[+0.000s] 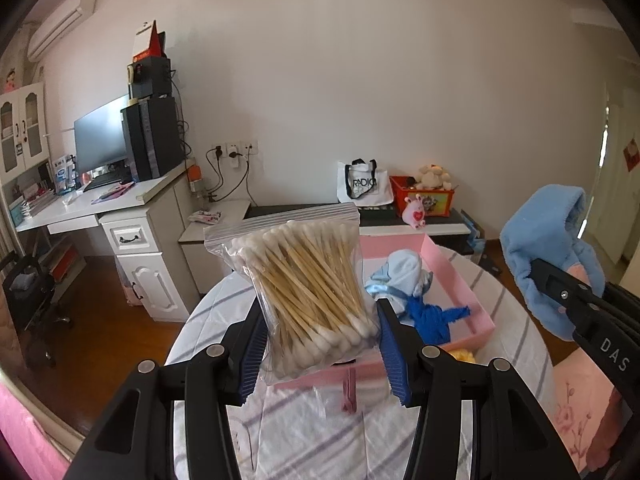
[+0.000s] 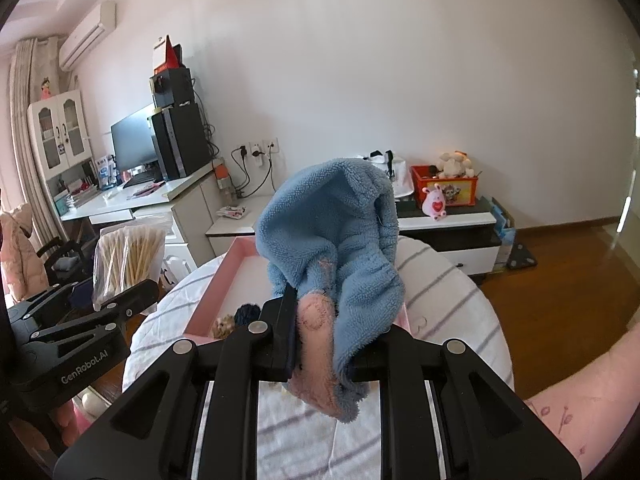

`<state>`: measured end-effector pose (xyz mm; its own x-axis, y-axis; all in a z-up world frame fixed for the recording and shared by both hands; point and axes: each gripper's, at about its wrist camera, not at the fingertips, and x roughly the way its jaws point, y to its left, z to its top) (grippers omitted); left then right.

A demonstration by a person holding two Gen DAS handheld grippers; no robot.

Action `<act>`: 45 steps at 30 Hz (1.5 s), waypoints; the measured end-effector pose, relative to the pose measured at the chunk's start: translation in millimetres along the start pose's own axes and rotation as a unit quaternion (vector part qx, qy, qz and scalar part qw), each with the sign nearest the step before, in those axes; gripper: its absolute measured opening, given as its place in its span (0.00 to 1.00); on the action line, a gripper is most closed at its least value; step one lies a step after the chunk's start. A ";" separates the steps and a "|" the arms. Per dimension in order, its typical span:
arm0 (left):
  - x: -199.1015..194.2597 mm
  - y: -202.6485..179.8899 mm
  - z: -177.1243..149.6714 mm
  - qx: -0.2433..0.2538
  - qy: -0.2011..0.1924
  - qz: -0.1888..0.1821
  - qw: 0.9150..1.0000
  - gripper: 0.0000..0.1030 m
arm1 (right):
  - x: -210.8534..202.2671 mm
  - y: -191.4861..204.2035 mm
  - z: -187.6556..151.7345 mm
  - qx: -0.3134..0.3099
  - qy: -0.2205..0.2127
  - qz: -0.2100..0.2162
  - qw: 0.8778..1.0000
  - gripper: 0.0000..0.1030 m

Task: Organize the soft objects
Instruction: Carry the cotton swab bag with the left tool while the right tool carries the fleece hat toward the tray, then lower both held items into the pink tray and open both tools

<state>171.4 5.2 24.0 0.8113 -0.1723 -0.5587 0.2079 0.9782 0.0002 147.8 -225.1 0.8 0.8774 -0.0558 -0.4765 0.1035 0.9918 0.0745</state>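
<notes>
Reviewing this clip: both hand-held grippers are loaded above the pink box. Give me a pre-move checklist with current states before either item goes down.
1. Left hand-held gripper shut on the bag of cotton swabs: ok, the bag is pinched between the blue pads.
2. Right hand-held gripper shut on the blue fleece garment: ok.
3. Bag's zip seal closed: cannot tell.
4. Free floor space in the pink box: ok, though a light blue cloth and a dark blue knit item already lie inside.
5. Garment hanging clear of the box rim: cannot tell, since it blocks the right wrist view.
6. Grippers apart from each other: ok.
</notes>
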 end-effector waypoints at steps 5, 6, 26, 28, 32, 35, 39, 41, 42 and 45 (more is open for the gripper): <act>43.7 5.5 33.3 0.004 0.009 -0.003 1.000 0.47 | 30.7 -5.5 16.2 -0.003 0.011 0.000 1.000 0.16; 52.0 6.1 39.0 0.006 0.010 -0.003 1.000 0.47 | 36.5 -6.4 18.8 -0.003 0.013 -0.001 1.000 0.16; 284.2 26.6 163.3 0.015 0.155 -0.052 0.986 0.47 | 191.6 -16.4 65.2 -0.036 0.123 -0.029 0.991 0.16; 311.2 32.8 180.0 0.013 0.170 -0.053 0.984 0.47 | 209.1 -18.1 64.8 -0.035 0.142 -0.026 0.989 0.16; 359.6 37.8 196.7 0.007 0.199 -0.063 0.978 0.47 | 243.1 -26.1 59.4 -0.032 0.179 -0.026 0.983 0.16; 392.6 41.6 204.5 0.003 0.211 -0.064 0.975 0.47 | 258.1 -31.9 53.2 -0.028 0.198 -0.021 0.980 0.16; 418.5 43.1 206.3 0.000 0.217 -0.059 0.974 0.49 | 264.7 -33.1 53.4 -0.038 0.199 -0.018 0.979 0.23; 425.8 41.7 207.0 -0.002 0.217 -0.062 0.974 0.49 | 267.6 -34.8 53.2 -0.040 0.202 -0.020 0.978 0.24; 426.3 39.8 204.6 -0.002 0.216 -0.064 0.974 0.51 | 269.0 -35.9 53.2 -0.038 0.204 -0.018 0.978 0.25; 419.1 36.6 195.8 0.000 0.208 -0.058 0.976 0.64 | 269.2 -39.2 54.5 -0.030 0.203 -0.013 0.979 0.35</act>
<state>626.0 -53.9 -47.8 0.4896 -0.2204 -0.8436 0.2857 0.9547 -0.0836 405.5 -285.2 -82.7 0.6158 -0.0429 -0.7867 0.0846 0.9963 0.0119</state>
